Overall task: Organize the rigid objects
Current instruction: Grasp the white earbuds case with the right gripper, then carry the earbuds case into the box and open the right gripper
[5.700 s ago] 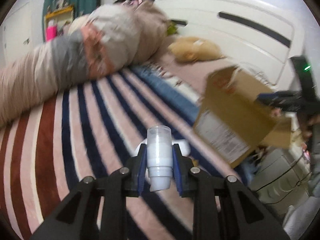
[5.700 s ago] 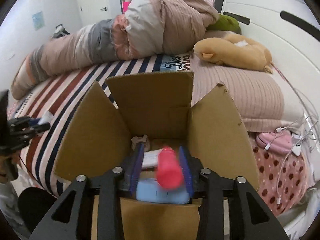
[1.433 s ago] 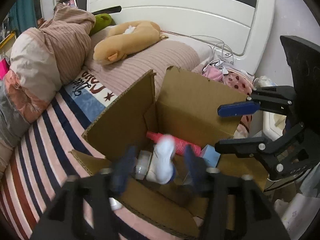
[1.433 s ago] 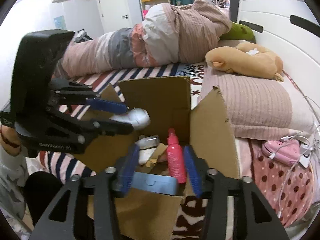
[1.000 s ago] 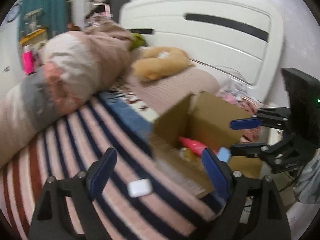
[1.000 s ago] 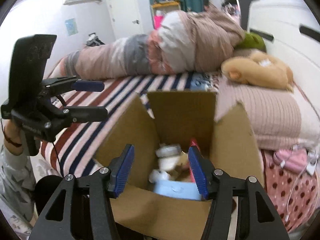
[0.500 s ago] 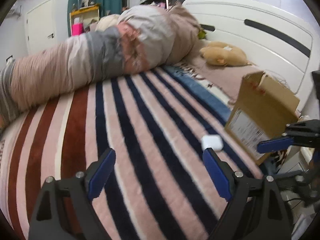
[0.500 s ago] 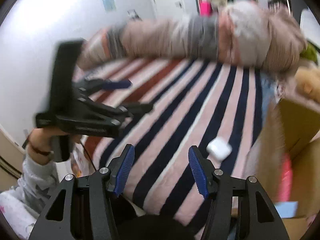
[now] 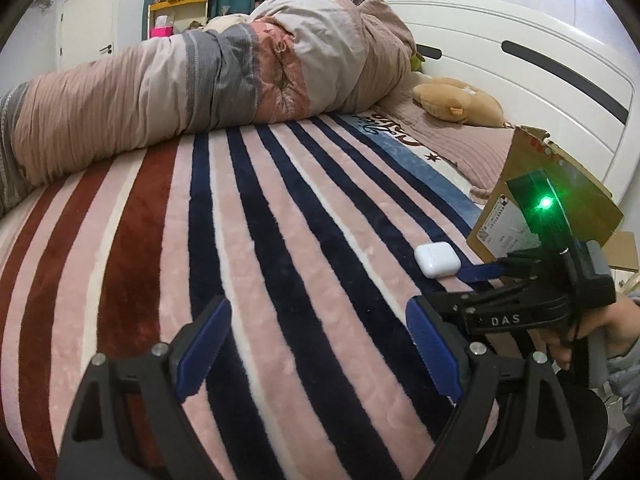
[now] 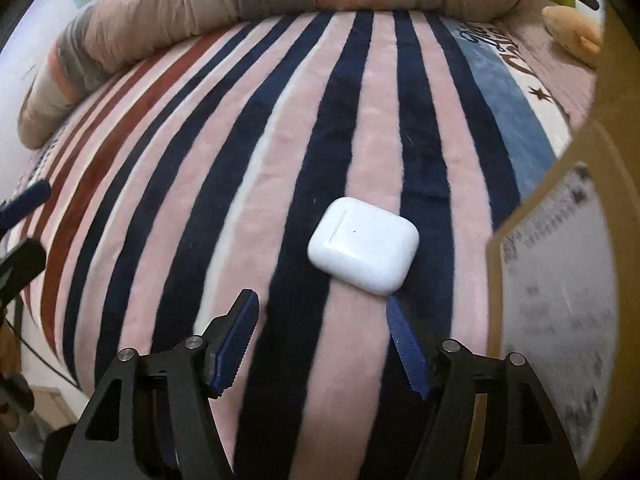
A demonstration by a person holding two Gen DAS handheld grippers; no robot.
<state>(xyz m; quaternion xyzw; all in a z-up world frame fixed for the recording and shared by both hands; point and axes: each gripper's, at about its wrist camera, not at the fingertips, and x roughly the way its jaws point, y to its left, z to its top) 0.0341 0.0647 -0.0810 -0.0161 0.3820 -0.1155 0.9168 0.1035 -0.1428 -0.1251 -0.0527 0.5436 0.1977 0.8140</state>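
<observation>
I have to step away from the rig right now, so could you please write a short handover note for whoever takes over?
Left claw: open, holding nothing, low over the striped blanket.
Right claw: open, holding nothing, just short of the white earbuds case.
The case lies flat on the blanket beside the cardboard box, not touching it.
Done: cannot tell; the box's inside is out of view.
Left: grip the case with the right claw and put it in the box.

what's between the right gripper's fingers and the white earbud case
Only bare striped blanket separates the open right gripper from the small white rounded earbud case, shown in the right wrist view.
</observation>
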